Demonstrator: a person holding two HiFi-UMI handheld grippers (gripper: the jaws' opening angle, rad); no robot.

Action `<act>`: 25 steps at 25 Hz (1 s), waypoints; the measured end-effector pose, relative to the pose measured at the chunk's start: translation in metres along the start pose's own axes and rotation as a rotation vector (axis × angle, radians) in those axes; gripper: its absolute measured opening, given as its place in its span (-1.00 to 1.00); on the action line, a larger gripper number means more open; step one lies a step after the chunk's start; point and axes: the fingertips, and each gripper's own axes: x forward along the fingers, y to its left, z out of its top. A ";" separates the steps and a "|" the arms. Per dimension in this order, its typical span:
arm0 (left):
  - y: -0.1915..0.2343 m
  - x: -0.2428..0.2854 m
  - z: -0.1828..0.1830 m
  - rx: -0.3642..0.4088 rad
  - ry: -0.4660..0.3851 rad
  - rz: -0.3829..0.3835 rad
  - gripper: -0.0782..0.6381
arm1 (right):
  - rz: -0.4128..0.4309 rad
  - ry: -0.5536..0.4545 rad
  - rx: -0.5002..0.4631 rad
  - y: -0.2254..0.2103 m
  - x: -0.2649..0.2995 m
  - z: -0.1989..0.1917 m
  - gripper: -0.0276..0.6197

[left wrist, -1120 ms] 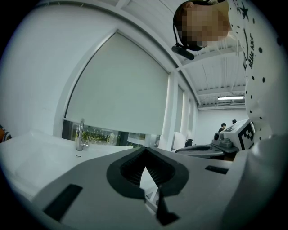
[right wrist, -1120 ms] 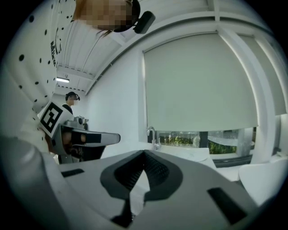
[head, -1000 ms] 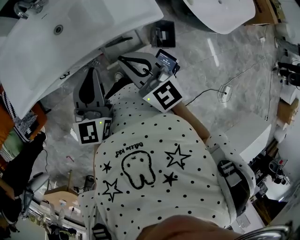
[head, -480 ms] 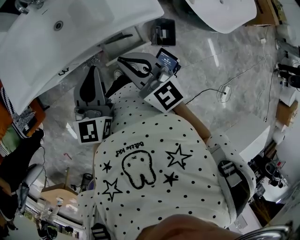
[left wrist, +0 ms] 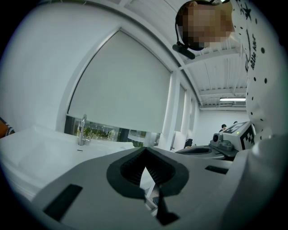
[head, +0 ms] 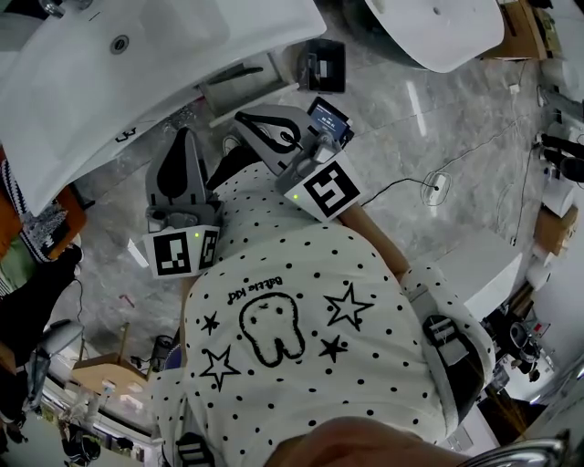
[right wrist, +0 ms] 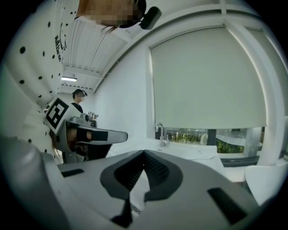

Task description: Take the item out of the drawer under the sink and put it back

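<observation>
From above, the white sink (head: 137, 64) fills the upper left, and a white drawer-like box (head: 245, 84) shows just under its edge. No item is visible in it. My left gripper (head: 182, 139) points at the sink's underside with its jaws together and nothing between them. My right gripper (head: 245, 119) lies beside it, aimed toward the box, and is also shut and empty. In the left gripper view the closed tips (left wrist: 145, 152) face the basin (left wrist: 40, 146) and its tap (left wrist: 82, 130). In the right gripper view the closed tips (right wrist: 144, 155) face the same tap (right wrist: 160, 134).
A second white basin (head: 438, 27) sits at the top right. A black box with a marker (head: 324, 66) and a thin cable (head: 436, 185) lie on the marble floor. A white block (head: 474, 260) stands at the right, with clutter at the left edge.
Both grippers stay where they were, still shut. Only the head view has drifted slightly.
</observation>
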 end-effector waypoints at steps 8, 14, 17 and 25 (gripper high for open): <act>-0.001 0.001 -0.002 0.003 0.004 0.003 -0.79 | 0.005 -0.003 0.000 -0.001 -0.001 -0.001 -0.88; -0.001 0.001 -0.002 0.000 0.005 0.004 -0.79 | 0.011 -0.001 0.002 0.000 0.000 -0.002 -0.88; -0.001 0.001 -0.001 0.001 0.005 0.004 -0.79 | 0.011 -0.002 0.005 0.001 0.000 -0.001 -0.88; -0.001 0.001 -0.001 -0.002 0.008 0.000 -0.79 | 0.014 0.002 -0.003 0.002 0.000 -0.001 -0.88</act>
